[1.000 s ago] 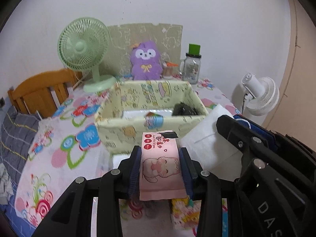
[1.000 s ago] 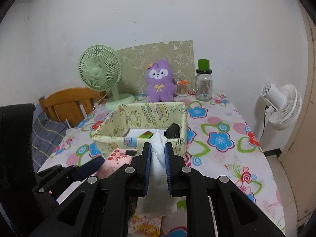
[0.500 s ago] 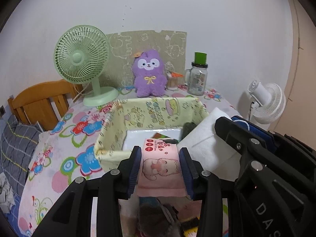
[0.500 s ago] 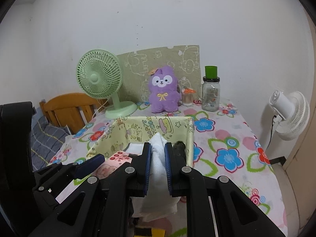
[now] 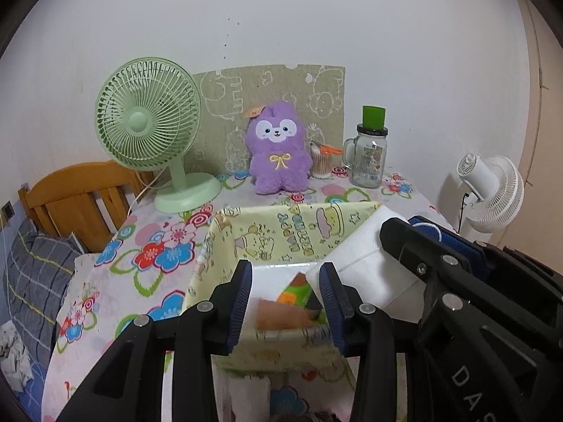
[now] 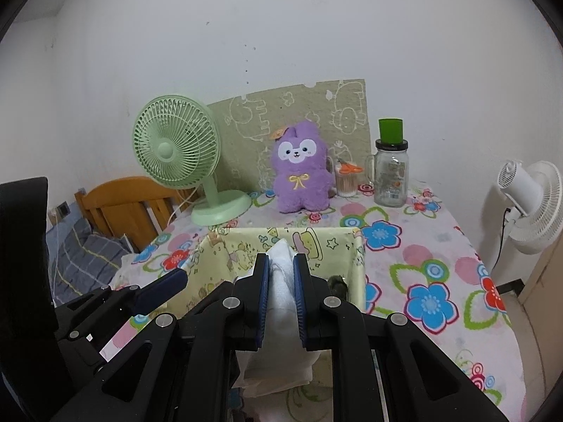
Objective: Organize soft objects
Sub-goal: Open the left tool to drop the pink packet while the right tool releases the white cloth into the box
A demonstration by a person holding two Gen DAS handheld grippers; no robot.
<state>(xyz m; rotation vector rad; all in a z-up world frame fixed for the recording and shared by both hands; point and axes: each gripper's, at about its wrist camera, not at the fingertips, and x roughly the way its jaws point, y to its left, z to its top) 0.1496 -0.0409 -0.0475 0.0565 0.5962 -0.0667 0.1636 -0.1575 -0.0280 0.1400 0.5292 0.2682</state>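
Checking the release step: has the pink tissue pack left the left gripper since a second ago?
Yes. The left gripper is open and empty above the yellow fabric box; the pink pack is no longer clearly visible.

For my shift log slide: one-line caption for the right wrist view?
Right tongs shut on a white cloth above the yellow fabric bin.

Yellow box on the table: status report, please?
Left hand-held gripper open over yellow box. Right hand-held gripper shut on white cloth. Nothing blocking.
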